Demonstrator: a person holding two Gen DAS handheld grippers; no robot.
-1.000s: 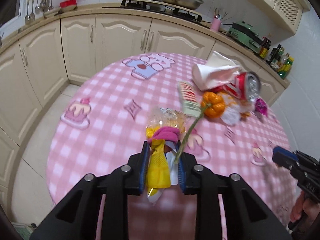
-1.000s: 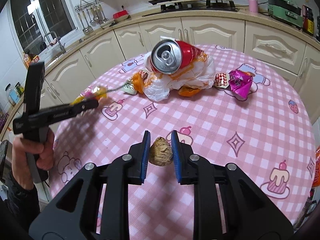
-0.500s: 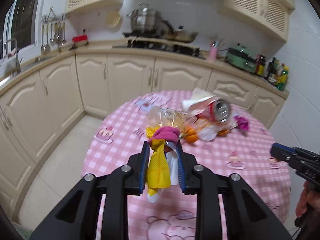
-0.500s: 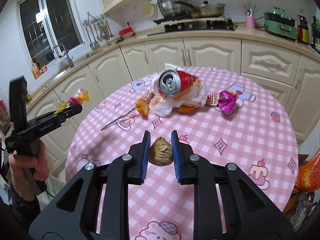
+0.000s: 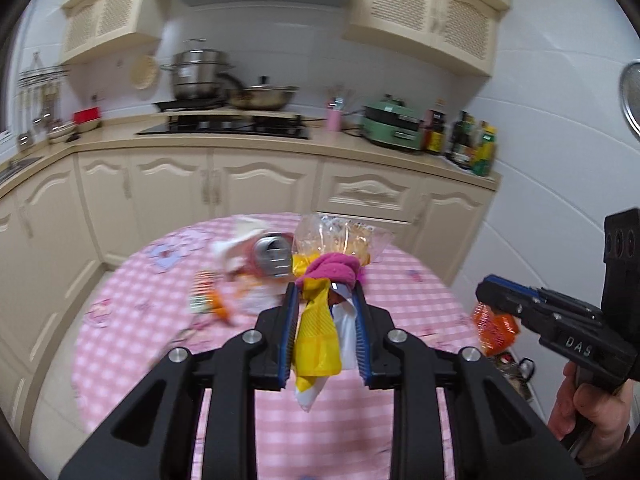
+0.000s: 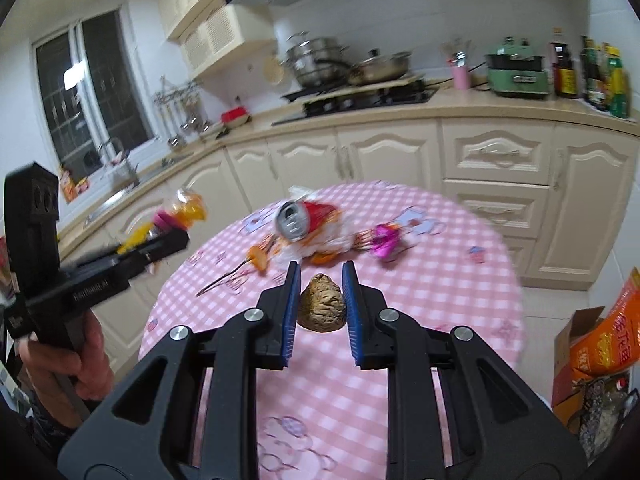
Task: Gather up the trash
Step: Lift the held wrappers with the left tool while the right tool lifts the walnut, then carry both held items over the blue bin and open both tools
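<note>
Left claw: closed on a bundle of wrappers, a yellow strip and a white one pinched between the blue pads.
Bundle top: a magenta knot and a clear crinkled bag stick out past the fingertips, up and forward.
Bundle bottom: the yellow and white ends hang below the pads, clear of the surface.
Right claw: closed on a brown wrinkled lump, both pads pressed to its sides.
Lump position: between the pads, its point forward, held above the pink checked cloth and not touching it.
Left hand: in the right view it holds the left claw's handle at the far left, beside the round surface and off its edge.
Right hand: seen at the lower right of the left view, gripping the other handle.
Trash left on the surface: a red can lying on its side on white plastic, near the far edge.
Beside the can: an orange scrap with a thin stem to its left, a shiny magenta wrapper to its right; all blurred.
Beyond the surface: cream cabinets under a counter with a stove and pots.
Floor at right: an orange bag in a cardboard box.
</note>
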